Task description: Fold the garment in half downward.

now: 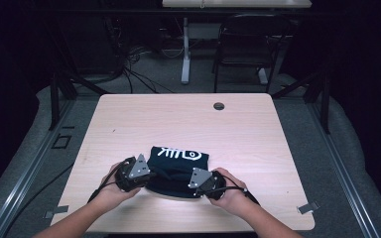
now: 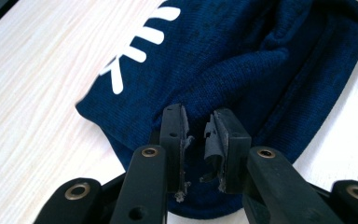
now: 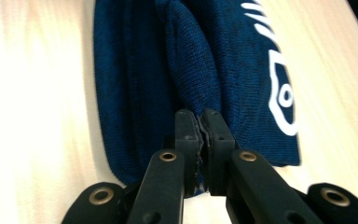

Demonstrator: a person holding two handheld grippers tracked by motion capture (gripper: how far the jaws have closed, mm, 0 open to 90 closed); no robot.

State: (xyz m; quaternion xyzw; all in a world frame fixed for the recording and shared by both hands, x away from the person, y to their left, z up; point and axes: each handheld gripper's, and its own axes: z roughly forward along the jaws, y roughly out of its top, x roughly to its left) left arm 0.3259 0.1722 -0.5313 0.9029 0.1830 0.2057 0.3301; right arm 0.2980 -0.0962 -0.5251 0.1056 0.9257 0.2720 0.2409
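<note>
Your right gripper (image 3: 199, 119) has its fingers pinched on a fold of the navy garment (image 1: 177, 167) lying on the worktop (image 1: 129, 119); your left gripper (image 2: 199, 122) stands slightly parted over the cloth (seemingly holding nothing), probably ready to fold.

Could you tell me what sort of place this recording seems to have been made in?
Probably a lab or recording studio rather than a home: a bare wooden table stands on grey floor among dark curtains, loose cables run behind it, and an office chair sits by a second desk.
</note>
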